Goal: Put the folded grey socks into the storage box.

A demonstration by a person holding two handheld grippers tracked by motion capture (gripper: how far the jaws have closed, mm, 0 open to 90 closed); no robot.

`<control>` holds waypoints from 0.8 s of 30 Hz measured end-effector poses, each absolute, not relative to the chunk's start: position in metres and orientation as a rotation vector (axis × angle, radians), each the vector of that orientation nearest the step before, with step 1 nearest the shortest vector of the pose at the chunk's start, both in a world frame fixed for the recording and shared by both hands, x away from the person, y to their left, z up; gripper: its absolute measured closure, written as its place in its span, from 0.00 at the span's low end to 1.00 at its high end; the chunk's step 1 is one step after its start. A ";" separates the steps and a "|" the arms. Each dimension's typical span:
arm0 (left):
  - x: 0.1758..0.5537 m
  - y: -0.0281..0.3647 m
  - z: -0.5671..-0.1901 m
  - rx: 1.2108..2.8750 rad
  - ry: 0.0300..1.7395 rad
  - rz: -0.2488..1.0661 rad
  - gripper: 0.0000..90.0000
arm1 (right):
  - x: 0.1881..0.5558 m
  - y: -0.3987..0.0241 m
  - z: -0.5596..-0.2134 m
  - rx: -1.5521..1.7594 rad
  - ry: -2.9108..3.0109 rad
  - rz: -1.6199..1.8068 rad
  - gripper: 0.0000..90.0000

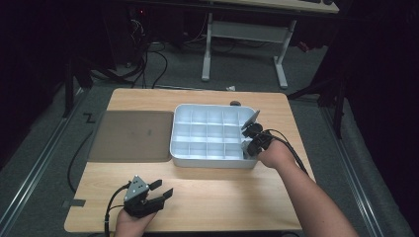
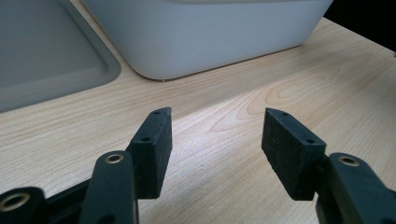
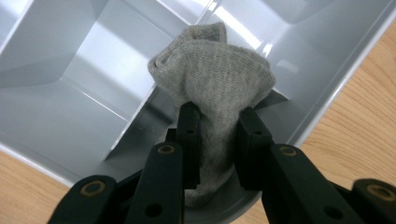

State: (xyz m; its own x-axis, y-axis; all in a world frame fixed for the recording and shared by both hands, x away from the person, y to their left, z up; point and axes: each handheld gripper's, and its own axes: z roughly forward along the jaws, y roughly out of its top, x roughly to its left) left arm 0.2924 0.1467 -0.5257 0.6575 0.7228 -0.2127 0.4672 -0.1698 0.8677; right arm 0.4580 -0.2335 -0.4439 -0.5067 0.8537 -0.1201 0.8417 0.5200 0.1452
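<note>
- I am holding a grey sock (image 3: 212, 70) in my right gripper (image 3: 218, 122), its pads clamped on the bunched cloth, over the divided grey bin (image 1: 184, 148)
- Judging by this, I am about midway through putting the sock away: it is already picked up and carried to the bin, but it is not yet let go
- In the high view my right gripper (image 1: 251, 138) is sitting at the bin's right end, just over the rim there
- The sock is hanging between the jaws, its folded top fanning out beyond the pads and over a divider inside the bin, its lower end reaching down near the bin's rounded corner; I cannot tell whether it is touching the floor of a compartment
- What I am judging to be left: lowering it into one compartment and releasing
- My left gripper (image 1: 159, 190) is resting on the wooden table (image 1: 222, 197) in front of the bin, jaws apart with nothing between them
- A flat grey lid (image 1: 129, 136) is lying just to the left of the bin
</note>
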 end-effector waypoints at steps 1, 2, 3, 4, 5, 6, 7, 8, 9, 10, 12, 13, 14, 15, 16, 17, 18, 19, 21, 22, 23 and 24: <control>0.292 0.147 -0.526 1.818 0.949 0.302 0.49 | 0.458 -0.233 -0.444 1.455 2.583 0.098 0.84; 0.292 0.147 -0.526 1.818 0.949 0.302 0.49 | 0.458 -0.233 -0.444 1.455 2.583 0.098 0.84; 0.293 0.147 -0.526 1.819 0.949 0.302 0.49 | 0.459 -0.234 -0.445 1.455 2.589 0.094 0.84; 0.293 0.147 -0.526 1.820 0.948 0.302 0.49 | 0.459 -0.233 -0.446 1.457 2.589 0.094 0.84; 0.293 0.147 -0.526 1.820 0.948 0.301 0.49 | 0.459 -0.233 -0.446 1.473 2.586 0.088 0.84; 0.293 0.147 -0.526 1.820 0.949 0.302 0.49 | 0.460 -0.233 -0.446 1.460 2.596 0.086 0.84; 0.293 0.147 -0.526 1.820 0.949 0.302 0.49 | 0.461 -0.233 -0.447 1.463 2.596 0.081 0.84; 0.293 0.147 -0.526 1.817 0.950 0.302 0.49 | 0.461 -0.232 -0.447 1.477 2.592 0.073 0.84; 0.293 0.147 -0.526 1.816 0.951 0.302 0.49 | 0.462 -0.233 -0.449 1.462 2.602 0.068 0.84; 0.292 0.147 -0.526 1.816 0.950 0.301 0.49 | 0.462 -0.232 -0.450 1.465 2.607 0.062 0.83; 0.293 0.147 -0.526 1.816 0.951 0.302 0.49 | 0.463 -0.232 -0.452 1.464 2.612 0.053 0.83; 0.293 0.147 -0.526 1.816 0.951 0.302 0.49 | 0.463 -0.232 -0.452 1.464 2.612 0.053 0.83; 0.293 0.147 -0.526 1.816 0.951 0.302 0.49 | 0.464 -0.231 -0.455 1.476 2.611 0.044 0.83; 0.293 0.147 -0.526 1.815 0.951 0.302 0.49 | 0.464 -0.231 -0.456 1.486 2.608 0.040 0.83; 0.293 0.147 -0.526 1.815 0.951 0.302 0.49 | 0.464 -0.231 -0.458 1.490 2.610 0.039 0.83; 0.293 0.147 -0.526 1.815 0.951 0.302 0.49 | 0.464 -0.231 -0.459 1.501 2.606 0.032 0.83; 0.293 0.147 -0.526 1.814 0.952 0.300 0.49 | 0.464 -0.231 -0.461 1.490 2.612 0.026 0.83; 0.293 0.147 -0.526 1.815 0.953 0.300 0.49 | 0.465 -0.231 -0.461 1.501 2.613 0.030 0.83; 0.293 0.147 -0.526 1.815 0.953 0.299 0.49 | 0.465 -0.231 -0.461 1.502 2.616 0.033 0.82; 0.293 0.147 -0.526 1.815 0.953 0.299 0.49 | 0.465 -0.231 -0.461 1.507 2.613 0.035 0.82; 0.293 0.147 -0.526 1.815 0.953 0.298 0.49 | 0.464 -0.230 -0.460 1.546 2.594 0.032 0.81; 0.293 0.147 -0.526 1.814 0.953 0.297 0.49 | 0.464 -0.231 -0.460 1.519 2.604 0.039 0.80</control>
State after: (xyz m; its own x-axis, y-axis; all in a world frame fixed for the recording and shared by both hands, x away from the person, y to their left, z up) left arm 0.2930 0.1471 -0.5257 0.6564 0.7224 -0.2177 0.4703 -0.1662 0.8667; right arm 0.4638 -0.2309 -0.4599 -0.4862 0.8685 -0.0963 0.8653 0.4939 0.0858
